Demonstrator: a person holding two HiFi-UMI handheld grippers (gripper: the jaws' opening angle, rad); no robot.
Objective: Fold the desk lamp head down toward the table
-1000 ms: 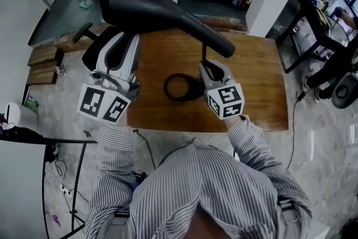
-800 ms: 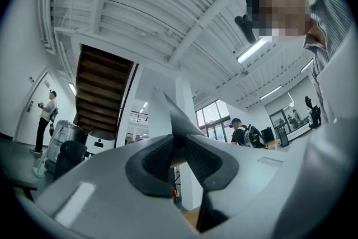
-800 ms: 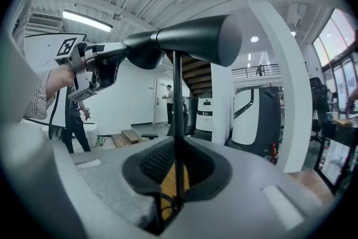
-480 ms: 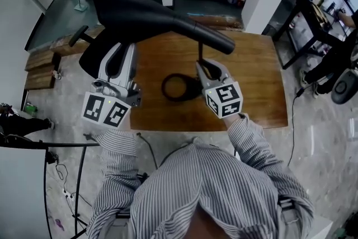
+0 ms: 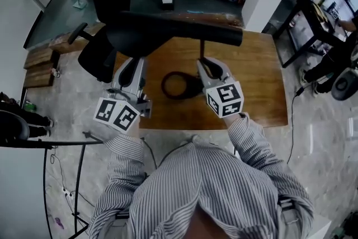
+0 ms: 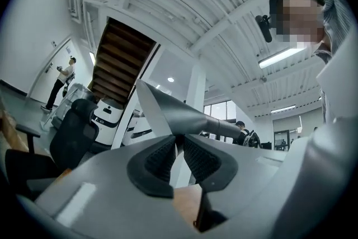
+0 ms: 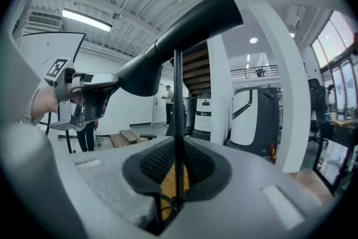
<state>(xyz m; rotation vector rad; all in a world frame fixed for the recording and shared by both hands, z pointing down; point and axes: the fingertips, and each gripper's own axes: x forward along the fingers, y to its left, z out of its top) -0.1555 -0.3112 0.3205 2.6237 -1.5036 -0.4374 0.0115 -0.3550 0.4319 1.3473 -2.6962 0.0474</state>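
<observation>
Basically, right claw [image 5: 208, 62] pinches the thin stem [image 5: 202, 51], likely bracing the lamp on the counter [image 5: 254, 89]. Left claw [image 5: 136, 62] is closing on the lamp head [image 5: 173, 32] rim for leverage. Head sits roughly level above the counter, not folded yet.

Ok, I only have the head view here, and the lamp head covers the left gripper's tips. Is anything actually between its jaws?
Observer: Yes. In the left gripper view, the left gripper has the thin rim of the lamp head between its pads, and the jaws are closing on it.
Operator: And the right one, is it on the lamp too?
Observer: The right gripper view shows the right gripper shut on the thin black stem, which runs straight up to the lamp head.
</observation>
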